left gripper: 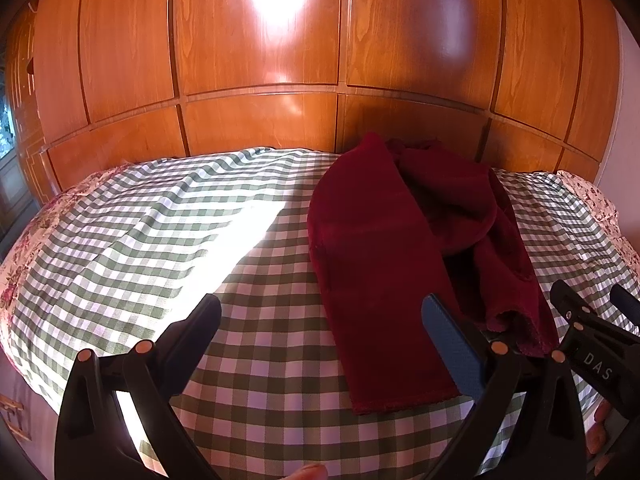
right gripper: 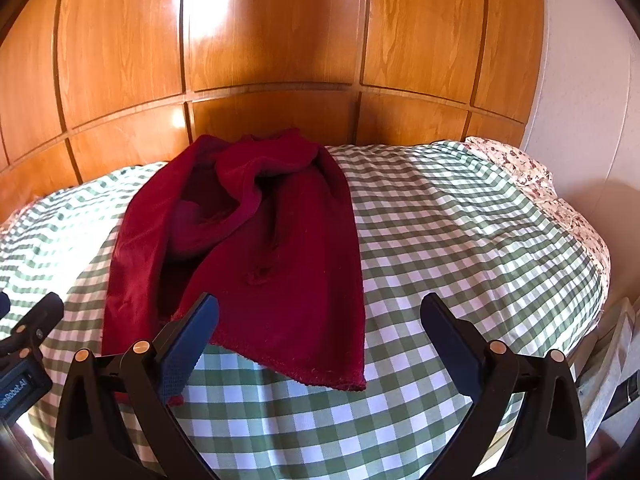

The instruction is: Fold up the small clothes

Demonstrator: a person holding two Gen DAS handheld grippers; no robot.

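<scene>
- Dark red garment (left gripper: 384, 264) lies on the bed, on a green-and-white checked cloth (left gripper: 168, 232); near end reaches close to the front edge, far end bunched near the wooden panelled wall (left gripper: 256, 60).
- In the right wrist view the garment (right gripper: 256, 248) runs lengthwise away from the camera, upper half rumpled with folds, lower hem flat.
- Left gripper (left gripper: 320, 340): jaws wide apart, holding nothing; right finger sits over the garment's near edge, left finger over bare checked cloth.
- Right gripper (right gripper: 320, 340): jaws wide apart, nothing between them; left finger overlaps the garment's lower corner; contact can't be judged.
- Sun patch on the cloth left of the garment.
- Floral bedding (right gripper: 532, 176) shows at the bed's right edge.
</scene>
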